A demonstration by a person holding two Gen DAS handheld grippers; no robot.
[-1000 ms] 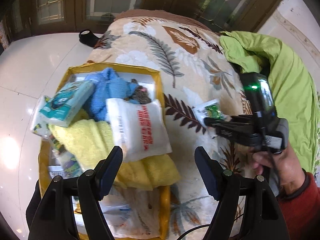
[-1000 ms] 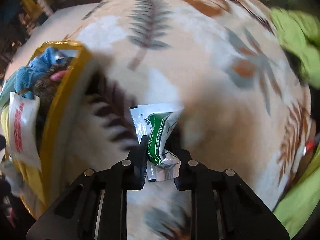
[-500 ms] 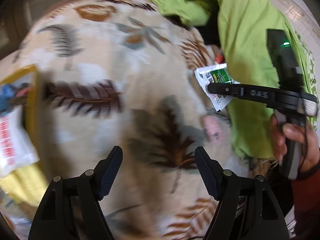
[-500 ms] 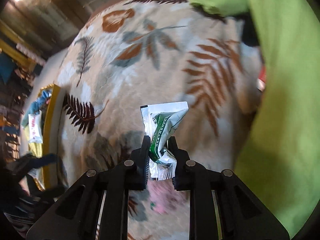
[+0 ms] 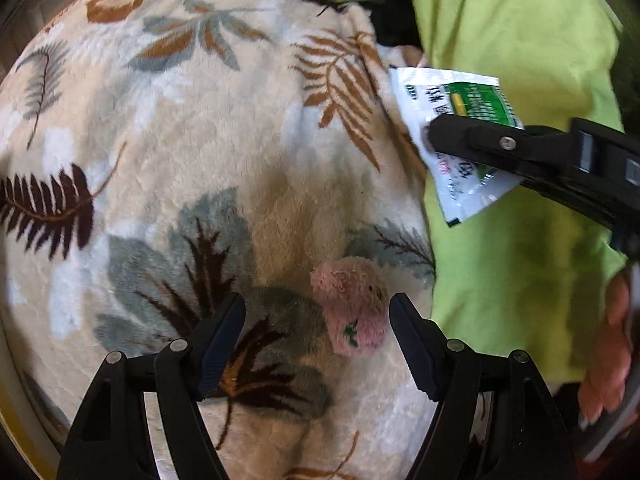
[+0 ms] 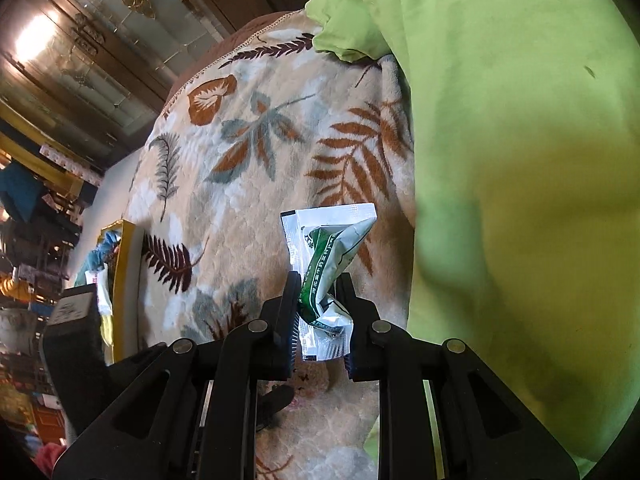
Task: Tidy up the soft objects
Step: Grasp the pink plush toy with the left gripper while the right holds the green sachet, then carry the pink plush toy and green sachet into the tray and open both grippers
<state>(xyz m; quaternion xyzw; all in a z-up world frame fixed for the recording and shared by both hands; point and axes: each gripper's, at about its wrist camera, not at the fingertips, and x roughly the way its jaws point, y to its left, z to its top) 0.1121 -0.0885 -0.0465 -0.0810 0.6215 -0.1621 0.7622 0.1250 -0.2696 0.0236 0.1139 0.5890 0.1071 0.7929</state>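
Observation:
A small pink plush toy (image 5: 354, 308) lies on the leaf-patterned blanket (image 5: 200, 152). My left gripper (image 5: 316, 312) hangs open just above it, and the toy sits toward the right finger. A white and green packet (image 6: 328, 268) is crumpled between the pads of my right gripper (image 6: 320, 312), which is shut on it and held above the blanket. In the left wrist view the same packet (image 5: 460, 128) and the right gripper (image 5: 434, 134) show at the upper right, beside a green cloth.
A lime-green cloth (image 6: 520, 180) covers the blanket's right side. A yellow-rimmed box (image 6: 126, 276) with cloths and packets stands at the left. A hand (image 5: 612, 344) grips the right tool's handle. Dark wooden cabinets with glass doors (image 6: 100, 32) stand behind.
My left gripper swung away from the yellow box to above the pink plush toy. My right gripper lifted the packet off the blanket and carried it right, toward the green cloth.

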